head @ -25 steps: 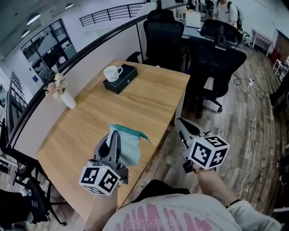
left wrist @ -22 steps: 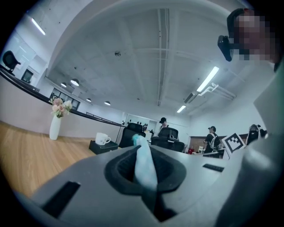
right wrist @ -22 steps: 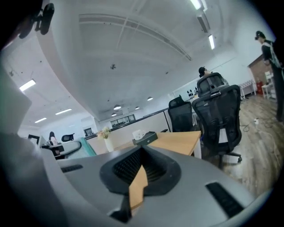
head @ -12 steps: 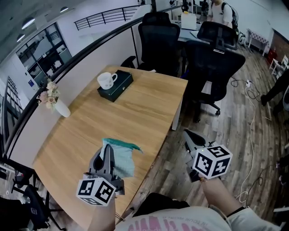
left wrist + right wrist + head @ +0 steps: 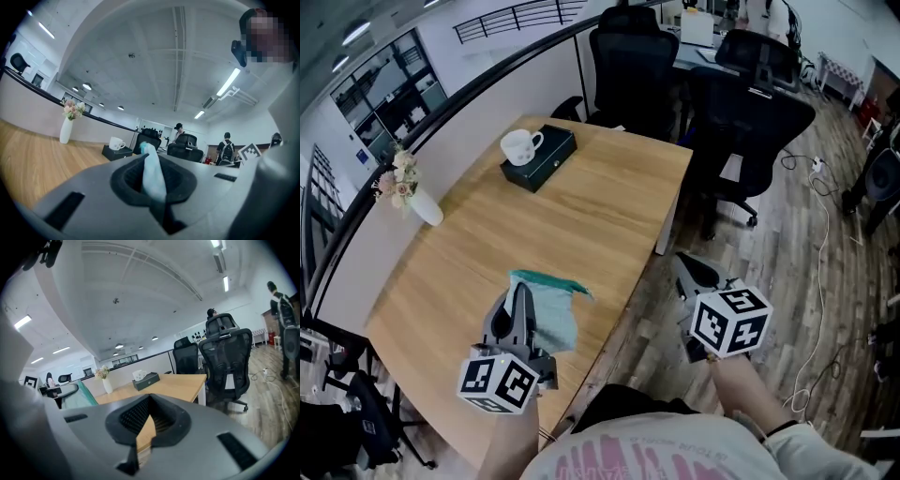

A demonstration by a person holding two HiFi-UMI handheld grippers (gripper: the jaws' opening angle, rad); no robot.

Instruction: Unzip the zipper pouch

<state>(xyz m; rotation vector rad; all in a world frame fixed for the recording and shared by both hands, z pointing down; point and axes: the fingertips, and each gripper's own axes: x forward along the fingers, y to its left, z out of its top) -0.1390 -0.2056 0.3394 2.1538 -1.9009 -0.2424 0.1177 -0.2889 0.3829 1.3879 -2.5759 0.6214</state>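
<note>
2 shut | left gripper point(image 5: 521, 294) pinches pouch point(image 5: 553, 317) | right gripper point(image 5: 688, 272) empty

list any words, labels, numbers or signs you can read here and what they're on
Nothing here can be read clearly.
Pink print on the shirt: lettering, too blurred to read.
White sheet on the chair back: too small to read.
Left marker cube and right marker cube: black-and-white square patterns only, no letters or numbers.
Teal zipper pouch: no print visible.
</note>
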